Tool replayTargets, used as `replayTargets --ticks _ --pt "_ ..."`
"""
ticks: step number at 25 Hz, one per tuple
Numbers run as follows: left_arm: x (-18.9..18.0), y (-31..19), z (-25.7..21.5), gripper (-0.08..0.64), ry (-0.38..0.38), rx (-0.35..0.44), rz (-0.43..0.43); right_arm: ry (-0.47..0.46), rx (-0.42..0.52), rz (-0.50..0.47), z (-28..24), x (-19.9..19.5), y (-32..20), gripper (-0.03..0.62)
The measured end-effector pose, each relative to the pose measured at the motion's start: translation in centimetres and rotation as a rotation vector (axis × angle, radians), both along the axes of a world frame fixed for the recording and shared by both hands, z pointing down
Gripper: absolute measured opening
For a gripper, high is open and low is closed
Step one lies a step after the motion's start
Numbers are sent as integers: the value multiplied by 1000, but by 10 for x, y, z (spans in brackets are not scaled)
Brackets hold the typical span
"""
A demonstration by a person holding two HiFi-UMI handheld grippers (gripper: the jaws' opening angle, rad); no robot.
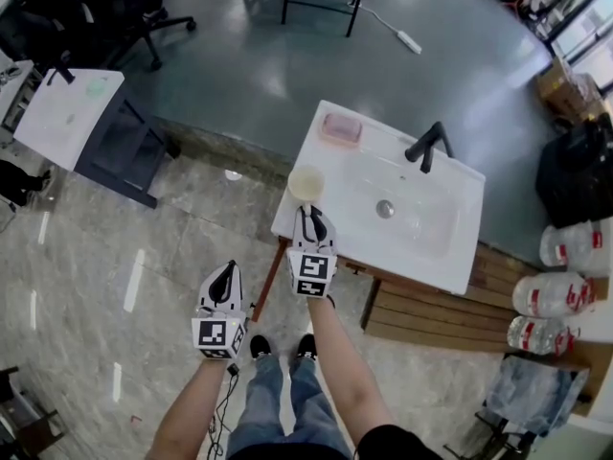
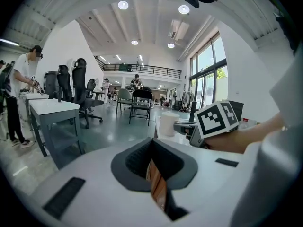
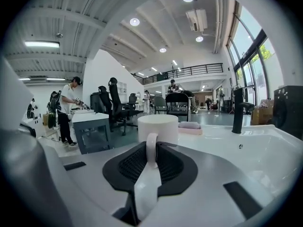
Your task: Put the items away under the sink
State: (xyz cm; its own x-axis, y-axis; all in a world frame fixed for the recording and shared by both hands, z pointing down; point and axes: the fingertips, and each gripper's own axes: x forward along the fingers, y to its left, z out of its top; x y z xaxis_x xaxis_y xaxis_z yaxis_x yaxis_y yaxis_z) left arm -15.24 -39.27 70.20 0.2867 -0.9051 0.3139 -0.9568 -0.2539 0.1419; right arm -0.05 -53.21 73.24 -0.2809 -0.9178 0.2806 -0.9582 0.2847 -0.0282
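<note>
A cream mug point(image 1: 306, 182) stands on the near left corner of the white sink top point(image 1: 337, 166). My right gripper point(image 1: 311, 220) reaches it from the front and is shut on the mug's handle point(image 3: 151, 148); the mug body point(image 3: 157, 126) rises just beyond the jaws. A pink pad point(image 1: 341, 127) lies on the sink top's far left corner, also visible in the right gripper view point(image 3: 190, 125). My left gripper point(image 1: 226, 276) hangs over the floor left of the sink, shut with nothing in it. From the left gripper view, the mug point(image 2: 166, 124) and the right gripper's marker cube point(image 2: 216, 118) are ahead to the right.
A black faucet point(image 1: 428, 145) stands behind the basin point(image 1: 421, 233). Wooden slats point(image 1: 431, 314) show under the sink's front edge. Large water bottles point(image 1: 565, 295) and a black bag point(image 1: 579, 171) sit to the right. A white table point(image 1: 67, 118) and office chairs stand to the left.
</note>
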Motion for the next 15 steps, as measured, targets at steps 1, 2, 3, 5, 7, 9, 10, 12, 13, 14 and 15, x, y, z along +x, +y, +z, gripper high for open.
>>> replayTargets --ticks 1,2,3,5,7,9,10,12,13,14,15 --pt "-1 2 0 6 9 0 3 7 1 -5 0 0 0 64" --pt "-1 3 1 6 19 0 6 14 2 -13 0 -1 0 63" --pt "-1 5 1 6 25 -1 7 21 3 -23 0 -1 1 61" --pt "-1 8 2 6 25 -3 7 30 8 -48 -1 -2 3 58" --pt "-2 11 2 6 21 -4 9 15 15 -79 -5 -6 8 57" --pt "-2 15 1 6 19 -4 10 -18 25 -109 -14 -12 14 52" --pt "-2 17 1 5 20 -3 9 -31 31 -122 -19 -15 17 51" --pt "-2 20 0 6 20 -2 6 -48 43 -142 -26 -20 24 48" --pt "-2 22 0 6 18 0 5 -54 47 -149 -29 -21 28 46" --pt "-1 24 -1 6 15 1 4 -61 51 -155 -32 -21 32 44" --pt "0 25 -3 6 12 3 4 -67 56 -161 -35 -20 37 44"
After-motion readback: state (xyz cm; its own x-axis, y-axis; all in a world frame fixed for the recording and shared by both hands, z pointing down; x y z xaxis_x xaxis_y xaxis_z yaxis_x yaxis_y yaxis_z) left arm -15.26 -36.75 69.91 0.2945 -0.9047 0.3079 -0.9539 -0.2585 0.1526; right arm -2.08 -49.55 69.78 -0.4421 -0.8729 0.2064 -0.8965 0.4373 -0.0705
